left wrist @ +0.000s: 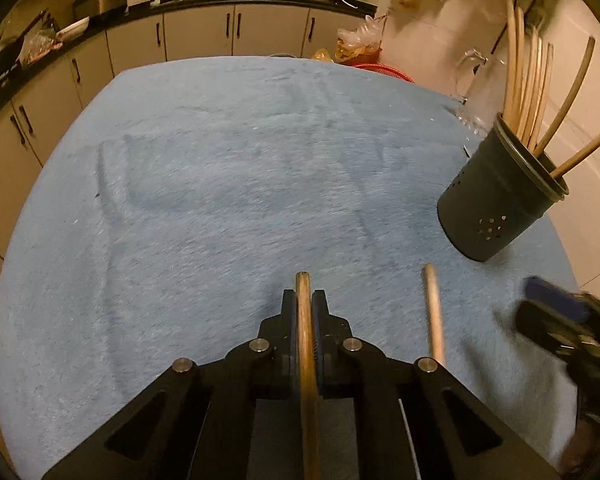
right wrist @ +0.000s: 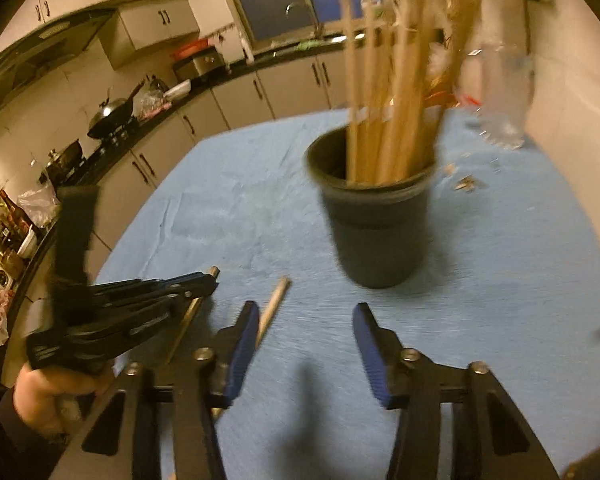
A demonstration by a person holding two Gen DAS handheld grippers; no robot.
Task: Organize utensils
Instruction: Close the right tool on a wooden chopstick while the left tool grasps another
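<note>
The left hand-held gripper [left wrist: 305,300] is clamped on one chopstick [left wrist: 303,280], likely bound for the cup [left wrist: 496,204]. The right hand-held gripper [right wrist: 306,320] is spread apart beside a second chopstick [right wrist: 274,300] lying on the bench [left wrist: 204,160]

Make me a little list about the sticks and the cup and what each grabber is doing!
left gripper: shut on a dark chopstick
right gripper: open, holding nothing
loose chopstick: pale, lying on the blue cloth between the two grippers
holder: dark cup with small holes, standing upright on the cloth
inside holder: many wooden chopsticks
behind holder: clear glass pitcher
</note>
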